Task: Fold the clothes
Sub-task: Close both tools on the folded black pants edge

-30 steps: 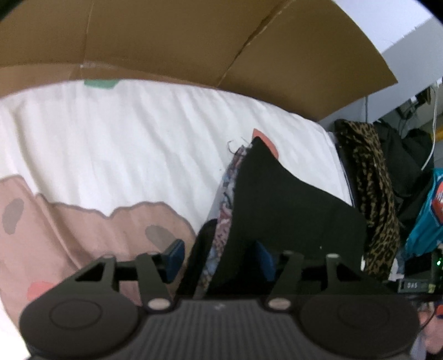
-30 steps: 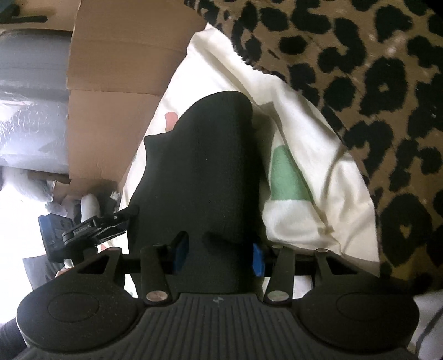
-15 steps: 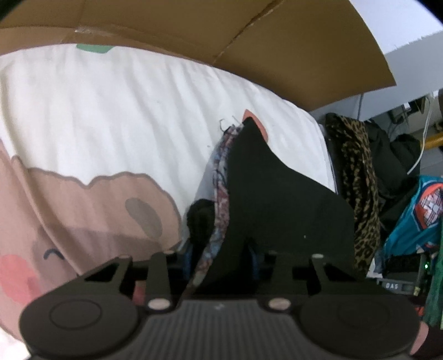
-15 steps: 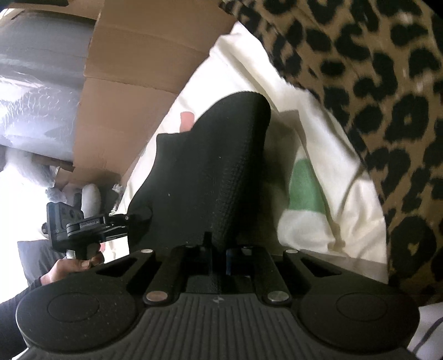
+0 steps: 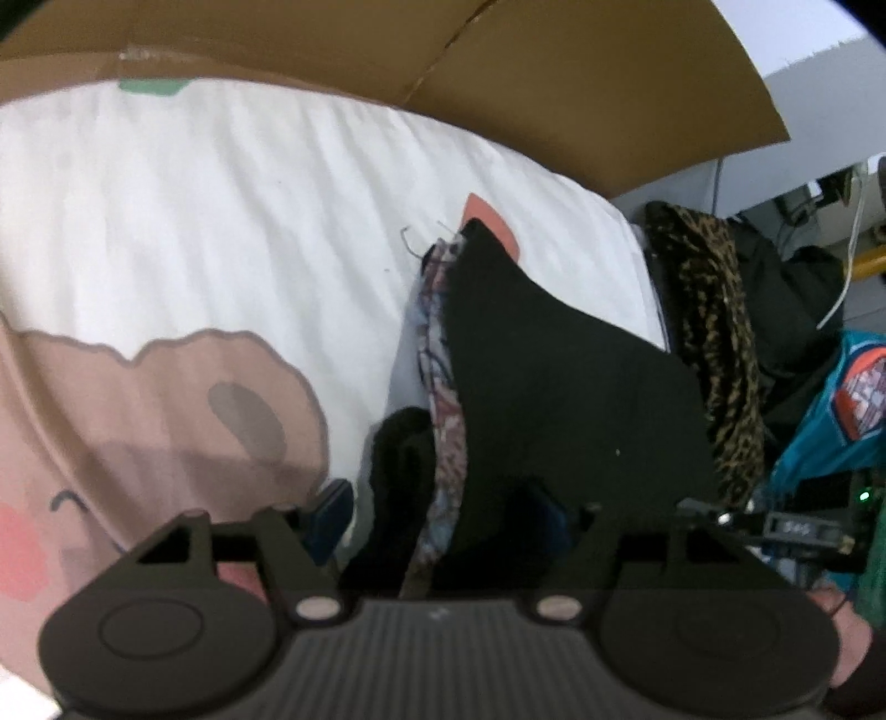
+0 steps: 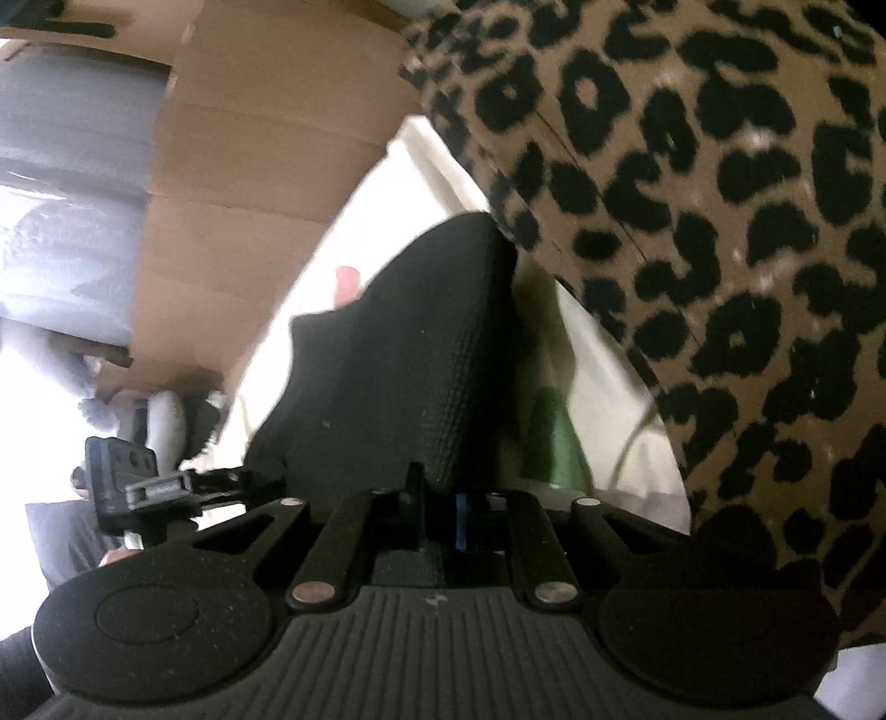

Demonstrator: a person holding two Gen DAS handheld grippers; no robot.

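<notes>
- Closest to us, our left gripper [image 5: 443,515] has its jaws spreading apart; the near edge of the black garment [image 5: 554,387] lies between them, and the left blue pad [image 5: 332,515] stands clear of the cloth, while the right pad is hidden behind the fabric.
- Our right gripper [image 6: 443,520] is nearly closed, its jaws pinching a fold of the same black garment [image 6: 398,365], though they are easing apart a little.
- Just beyond the left gripper, the garment shows a patterned lining [image 5: 443,421] along its left edge, and the cloth rises in a ridge away from us.
- Under it lies a white bedsheet [image 5: 221,221] with a pinkish-brown cartoon print [image 5: 166,399] on the left.
- From the right wrist view we see the left gripper [image 6: 166,487] off to the left, held in a hand [image 6: 119,554].
- To the right of the garment, a leopard-print cloth [image 6: 720,221] fills the view, touching the garment's far tip.
- Farther back, brown cardboard [image 5: 387,50] stands behind the bed.
- At the far right, past the leopard-print cloth [image 5: 714,343], a teal piece of clothing [image 5: 836,421] lies in a pile.
</notes>
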